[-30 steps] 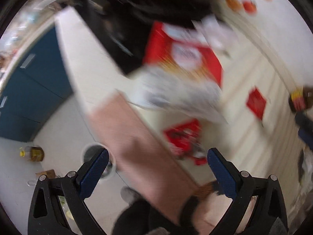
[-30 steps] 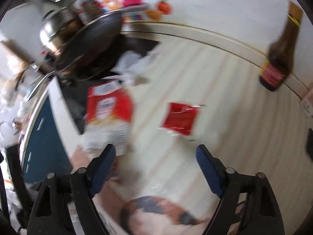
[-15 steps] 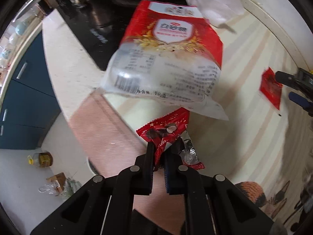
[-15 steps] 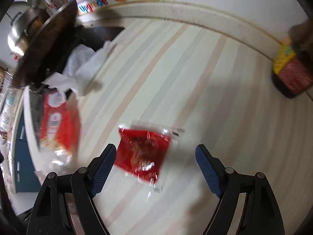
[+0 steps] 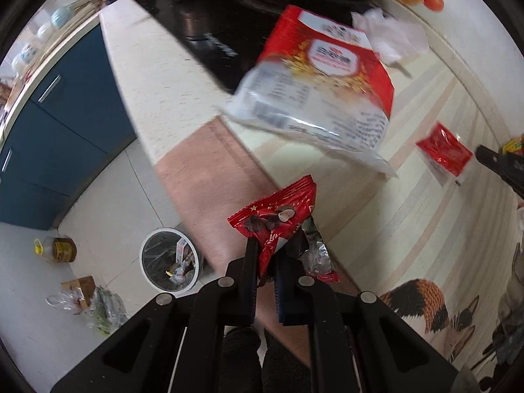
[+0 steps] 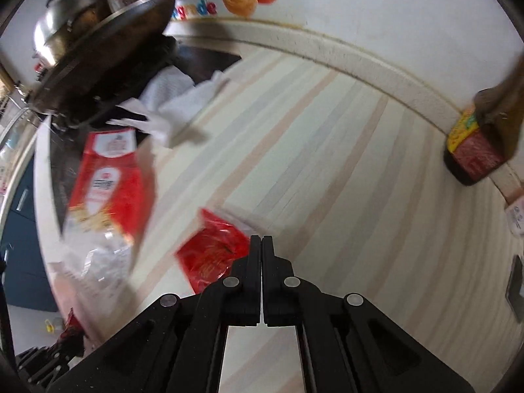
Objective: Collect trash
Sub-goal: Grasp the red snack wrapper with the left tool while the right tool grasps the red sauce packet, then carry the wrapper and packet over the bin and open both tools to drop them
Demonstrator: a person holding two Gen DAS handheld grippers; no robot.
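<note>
My left gripper (image 5: 271, 242) is shut on a red candy wrapper (image 5: 278, 213) with silver foil, held over the counter's front edge. A large red-and-white bag (image 5: 321, 88) lies beyond it, half over the black stove. White crumpled tissue (image 5: 389, 36) sits behind the bag. A small red packet (image 5: 443, 152) lies on the striped mat to the right. My right gripper (image 6: 262, 239) points down at that packet (image 6: 213, 252). Its jaws are closing and stand pressed together with no gap, on the packet's right edge. The packet looks crumpled and tilted.
A white trash bin (image 5: 170, 258) with a liner stands on the floor below the counter's edge, beside blue cabinets (image 5: 65, 124). An oil bottle (image 5: 55, 249) and bagged scraps are on the floor. A wok (image 6: 108, 49) sits on the stove; a dark sauce bottle (image 6: 475, 150) stands by the wall.
The left gripper shut on the candy wrapper and has drawn it toward the counter's edge. The right gripper came down over the small red packet and shut at its right edge.
</note>
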